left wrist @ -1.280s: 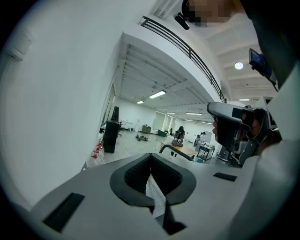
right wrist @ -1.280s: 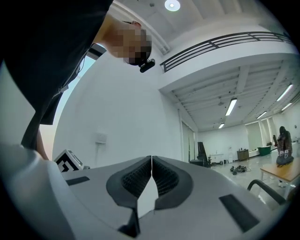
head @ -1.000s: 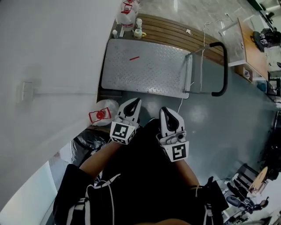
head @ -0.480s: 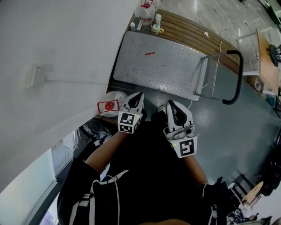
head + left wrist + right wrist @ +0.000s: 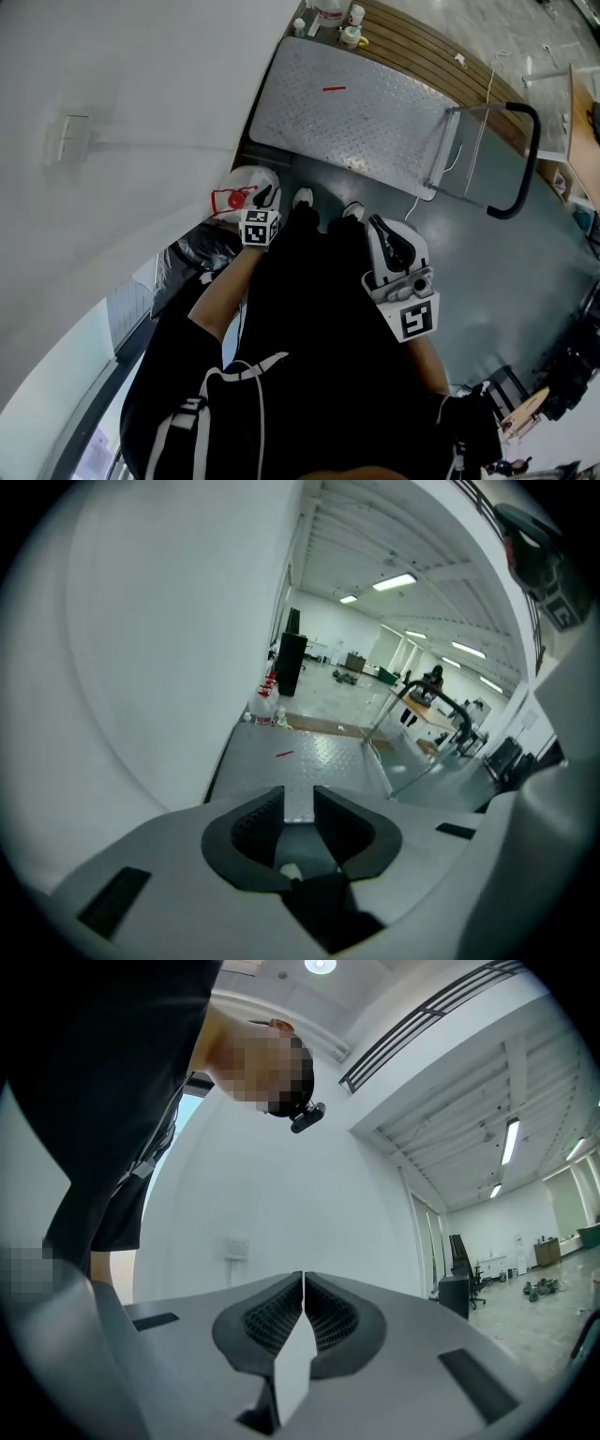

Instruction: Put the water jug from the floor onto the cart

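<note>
The water jug, clear with a red cap, stands on the floor against the white wall, at 9 o'clock from the person's shoes. It is just beside the near left corner of the cart. The cart's grey metal deck lies at 1 o'clock from the jug, with its black handle at the 3 o'clock end. A small red thing lies on the deck.

The left gripper points down at the jug, from its 4 o'clock side; whether it touches the jug I cannot tell. Its jaws have just been opening. In the left gripper view they stand a little apart and grip nothing; through the gap the cart deck shows.

The right gripper is well apart from the jug, at 4 o'clock from it, over the grey floor. In the right gripper view its jaws are pressed together with nothing between them, and it looks at the white wall.
</note>
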`<state>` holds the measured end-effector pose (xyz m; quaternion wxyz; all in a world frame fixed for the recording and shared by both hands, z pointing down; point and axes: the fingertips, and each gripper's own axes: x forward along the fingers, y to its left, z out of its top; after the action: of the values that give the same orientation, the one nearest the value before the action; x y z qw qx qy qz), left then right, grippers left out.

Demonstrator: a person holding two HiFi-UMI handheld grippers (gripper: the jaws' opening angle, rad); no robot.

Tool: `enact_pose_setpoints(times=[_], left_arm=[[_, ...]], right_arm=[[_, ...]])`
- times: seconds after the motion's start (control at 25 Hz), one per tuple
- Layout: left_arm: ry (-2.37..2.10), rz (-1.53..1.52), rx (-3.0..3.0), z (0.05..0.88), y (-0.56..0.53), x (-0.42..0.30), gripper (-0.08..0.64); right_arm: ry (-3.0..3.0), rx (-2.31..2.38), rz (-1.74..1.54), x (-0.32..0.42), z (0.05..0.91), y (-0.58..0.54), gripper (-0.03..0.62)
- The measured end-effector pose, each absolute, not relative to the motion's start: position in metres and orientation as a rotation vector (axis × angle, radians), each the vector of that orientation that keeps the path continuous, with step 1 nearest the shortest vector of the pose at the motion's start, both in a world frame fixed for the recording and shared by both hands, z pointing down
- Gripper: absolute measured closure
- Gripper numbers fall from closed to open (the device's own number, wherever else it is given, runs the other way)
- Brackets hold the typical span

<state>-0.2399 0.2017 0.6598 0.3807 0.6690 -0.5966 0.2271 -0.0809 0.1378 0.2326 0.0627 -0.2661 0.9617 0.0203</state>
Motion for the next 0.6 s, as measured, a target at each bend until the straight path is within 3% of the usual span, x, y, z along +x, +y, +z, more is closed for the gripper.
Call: enact_pose_setpoints(times=[0.04, 0.12, 0.28, 0.6], left_arm=[[-1.52, 0.631, 1.71, 0.673, 0.207, -0.245, 0.454], [-1.494, 0.739, 1.707, 0.703, 0.219, -0.253, 0.432], [-1.462, 0.838, 1.595, 0.756, 0.244, -0.273, 0.423], [-1.567, 0.563, 1.154, 0.834, 0.266, -0.315, 0.417]], right_arm=[[2.912, -0.813, 0.058, -0.081, 0.236, 0.137, 0.574], [2.924, -0.827, 0.052, -0.082, 0.246, 0.137, 0.574], [2.959, -0.831, 0.036, -0.086, 0.268, 0.137, 0.574], [3.006, -0.847, 0.012, -0.088, 0.313, 0.134, 0.574]])
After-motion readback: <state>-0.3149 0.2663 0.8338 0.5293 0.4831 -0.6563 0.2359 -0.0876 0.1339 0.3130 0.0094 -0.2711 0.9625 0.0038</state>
